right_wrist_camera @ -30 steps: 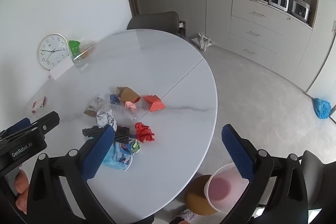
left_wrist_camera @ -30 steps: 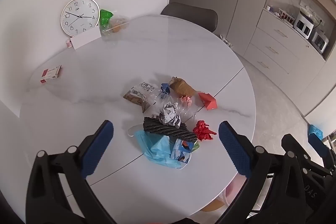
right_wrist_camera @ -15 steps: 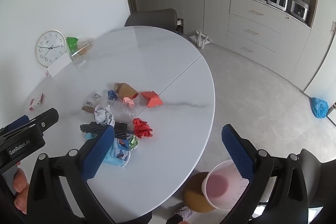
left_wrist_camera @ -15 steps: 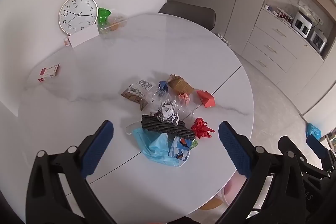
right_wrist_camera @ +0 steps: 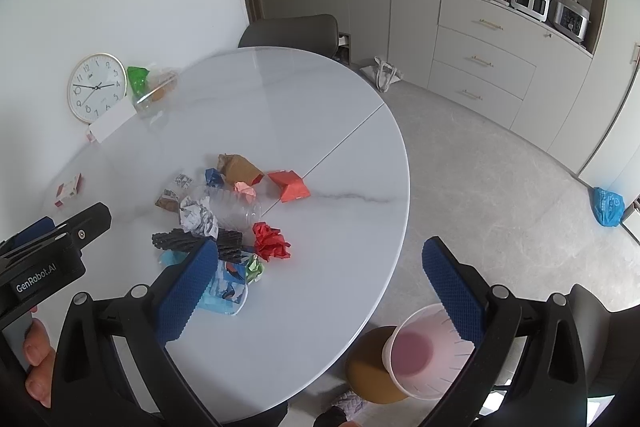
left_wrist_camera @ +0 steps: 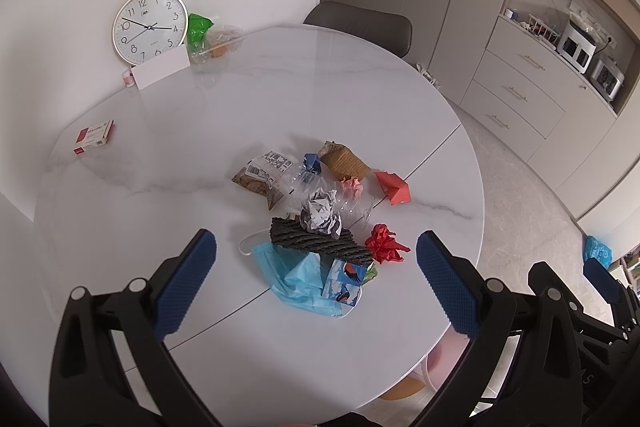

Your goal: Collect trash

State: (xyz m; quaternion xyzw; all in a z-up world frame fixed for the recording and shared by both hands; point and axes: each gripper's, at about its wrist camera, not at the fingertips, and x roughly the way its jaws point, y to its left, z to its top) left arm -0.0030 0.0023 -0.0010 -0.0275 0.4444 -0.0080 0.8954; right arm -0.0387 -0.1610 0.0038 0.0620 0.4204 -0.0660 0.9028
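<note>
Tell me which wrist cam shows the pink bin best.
Right wrist: the pink bin shows its open mouth and inside on the floor beside the table, though a finger partly covers it. Left wrist catches only a pale sliver under the table edge.

Glossy marbled table (left_wrist_camera: 328,99); crumpled red paper (left_wrist_camera: 385,243); clear plastic bottle (right_wrist_camera: 236,205).

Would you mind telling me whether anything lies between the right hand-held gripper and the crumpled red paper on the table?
Nothing visible blocks it. The right hand-held gripper hangs open above the table, and the crumpled red paper lies exposed at the pile's right edge, beside the black rope piece, with nothing on top of it.
</note>
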